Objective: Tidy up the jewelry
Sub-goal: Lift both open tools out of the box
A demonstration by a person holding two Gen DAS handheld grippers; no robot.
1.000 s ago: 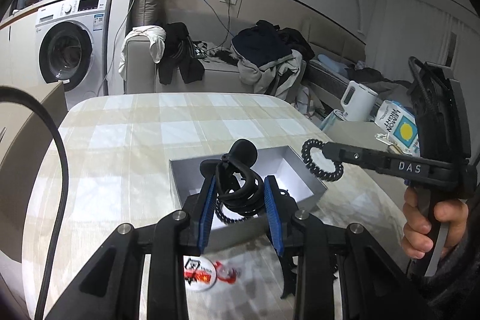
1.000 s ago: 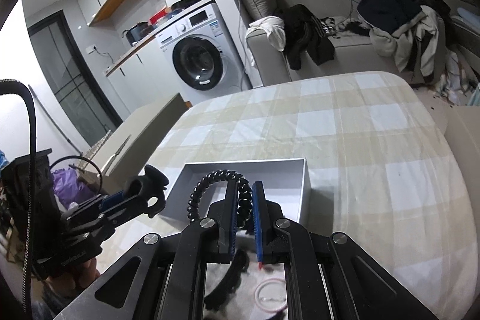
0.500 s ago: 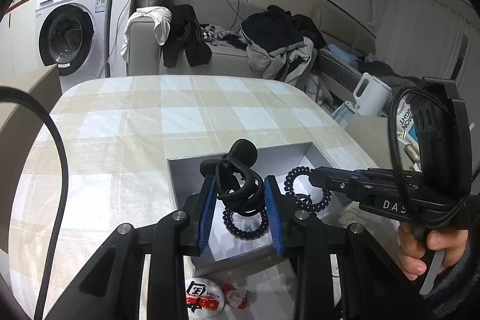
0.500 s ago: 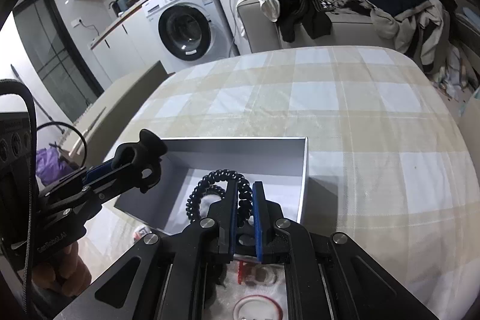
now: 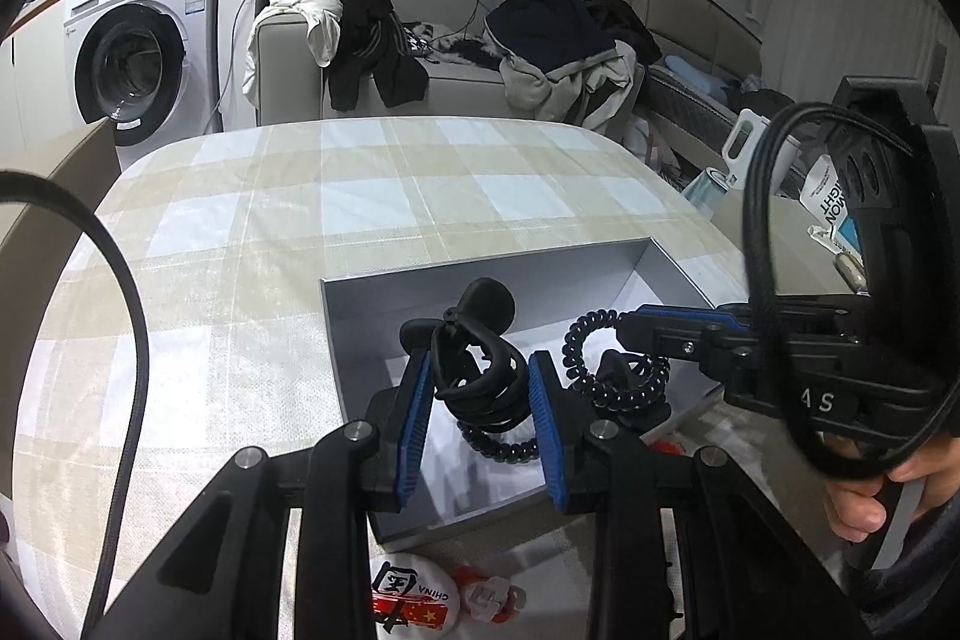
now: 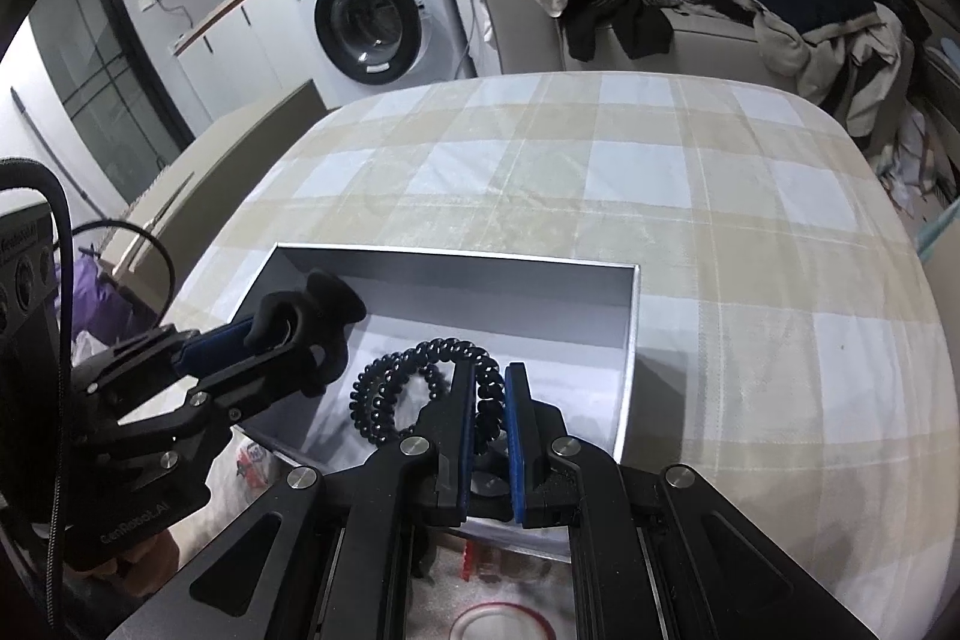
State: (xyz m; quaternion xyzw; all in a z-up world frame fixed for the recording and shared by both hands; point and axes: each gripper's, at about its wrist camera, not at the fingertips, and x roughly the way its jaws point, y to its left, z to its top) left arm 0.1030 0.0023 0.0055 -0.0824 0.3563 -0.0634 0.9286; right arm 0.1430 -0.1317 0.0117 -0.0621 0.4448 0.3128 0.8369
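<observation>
Checked table [image 6: 690,196], fingers [image 6: 462,412] pinching coil tie [image 6: 414,376]

A black claw clip [image 5: 474,364] and a black coiled hair tie [image 6: 420,388] hang over the open grey box [image 6: 627,340].

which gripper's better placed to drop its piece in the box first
Right, I'd say. The right gripper holds its black spiral hair tie low over the white floor of the grey box; the left gripper holds its black clip near the box's front wall.
</observation>
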